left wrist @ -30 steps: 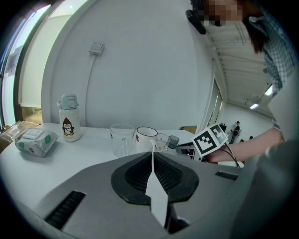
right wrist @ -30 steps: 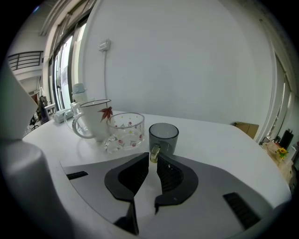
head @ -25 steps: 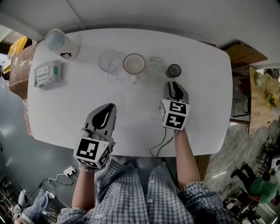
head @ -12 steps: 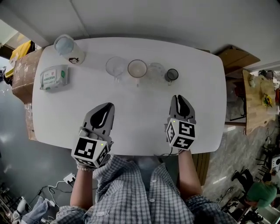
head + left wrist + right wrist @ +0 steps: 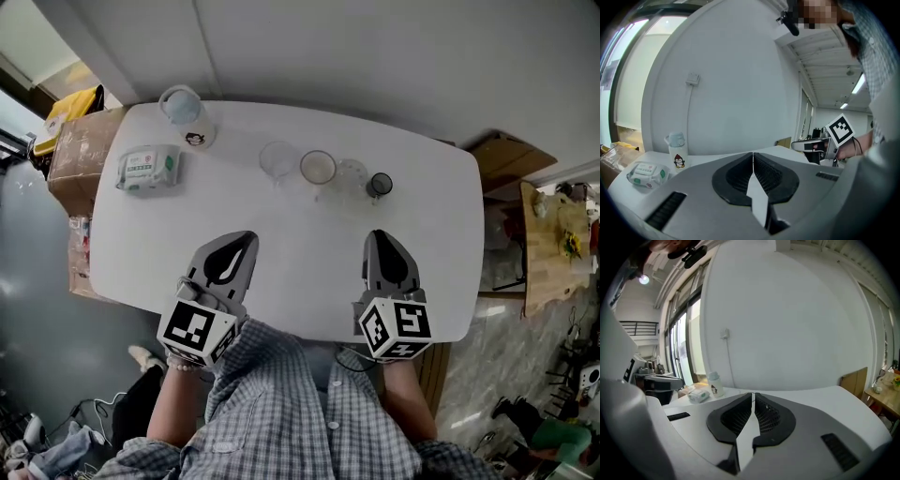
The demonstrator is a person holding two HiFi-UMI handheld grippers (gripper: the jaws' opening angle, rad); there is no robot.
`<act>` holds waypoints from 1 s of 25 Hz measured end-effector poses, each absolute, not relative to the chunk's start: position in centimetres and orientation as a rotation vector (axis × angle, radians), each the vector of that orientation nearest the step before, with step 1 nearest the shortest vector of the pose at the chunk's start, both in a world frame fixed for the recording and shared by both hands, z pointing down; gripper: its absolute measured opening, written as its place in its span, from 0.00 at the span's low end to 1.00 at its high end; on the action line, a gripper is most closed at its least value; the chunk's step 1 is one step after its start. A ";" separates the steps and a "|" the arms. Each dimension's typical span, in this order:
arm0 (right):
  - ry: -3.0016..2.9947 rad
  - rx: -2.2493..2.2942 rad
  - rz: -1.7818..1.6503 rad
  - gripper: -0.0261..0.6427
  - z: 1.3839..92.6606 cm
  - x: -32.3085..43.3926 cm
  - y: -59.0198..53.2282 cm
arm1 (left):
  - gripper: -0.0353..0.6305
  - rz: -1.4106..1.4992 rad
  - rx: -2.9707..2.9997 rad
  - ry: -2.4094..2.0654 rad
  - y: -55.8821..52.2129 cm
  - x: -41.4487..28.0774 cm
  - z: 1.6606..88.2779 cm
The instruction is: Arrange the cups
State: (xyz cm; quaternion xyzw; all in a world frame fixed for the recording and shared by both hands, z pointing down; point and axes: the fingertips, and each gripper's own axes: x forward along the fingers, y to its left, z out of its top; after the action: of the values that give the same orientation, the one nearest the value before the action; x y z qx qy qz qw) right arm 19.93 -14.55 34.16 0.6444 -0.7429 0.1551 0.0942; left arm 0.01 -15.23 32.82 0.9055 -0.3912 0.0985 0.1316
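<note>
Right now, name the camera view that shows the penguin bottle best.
Left gripper view: the penguin bottle stands upright and side-on, with its lid and penguin print clear. The head view shows it from above, mostly the lid. The right gripper view shows it small and distant.

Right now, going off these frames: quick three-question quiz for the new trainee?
1. How many cups stand in the row on the table?
2. True or false: in the head view, the dark cup is at the row's right end.
3. The left gripper holds: A a cup, B nothing, C a spoon.
Key: 1 four; 2 true; 3 B, its fingers are together and empty.
</note>
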 end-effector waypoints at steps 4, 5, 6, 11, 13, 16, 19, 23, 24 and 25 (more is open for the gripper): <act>-2.324 1.866 0.431 0.09 32.4 17.9 -14.8 | 0.08 0.230 2.634 -1.114 -15.2 0.0 31.7; -2.333 1.860 0.424 0.09 32.1 17.7 -14.9 | 0.08 0.221 2.638 -1.114 -15.3 0.1 31.5; -2.337 1.856 0.420 0.09 32.0 17.6 -14.9 | 0.08 0.214 2.643 -1.115 -15.3 0.2 31.3; -2.348 1.860 0.423 0.09 31.2 17.6 -15.1 | 0.08 0.184 2.664 -1.113 -15.5 0.9 30.5; -2.351 1.863 0.407 0.09 30.8 17.5 -15.2 | 0.08 0.176 2.675 -1.115 -15.8 1.0 30.2; -2.358 1.856 0.386 0.09 30.3 17.3 -15.1 | 0.08 0.172 2.684 -1.115 -15.9 1.2 29.8; -2.355 1.848 0.379 0.09 30.3 17.3 -15.0 | 0.08 0.170 2.688 -1.115 -15.8 1.4 29.8; -2.366 1.836 0.365 0.09 30.3 17.1 -15.0 | 0.08 0.172 2.689 -1.116 -15.9 1.4 29.8; -2.372 1.833 0.365 0.09 30.2 17.0 -15.0 | 0.08 0.171 2.689 -1.116 -15.9 1.4 29.8; -2.374 1.831 0.367 0.09 30.3 16.9 -15.0 | 0.08 0.172 2.689 -1.116 -15.9 1.4 29.8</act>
State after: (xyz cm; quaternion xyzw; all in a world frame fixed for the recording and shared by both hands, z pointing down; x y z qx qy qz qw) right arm 16.91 -15.03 30.26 0.6050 -0.7846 0.1211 0.0607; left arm 1.37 -15.86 29.79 0.9161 -0.3803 0.0585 0.1126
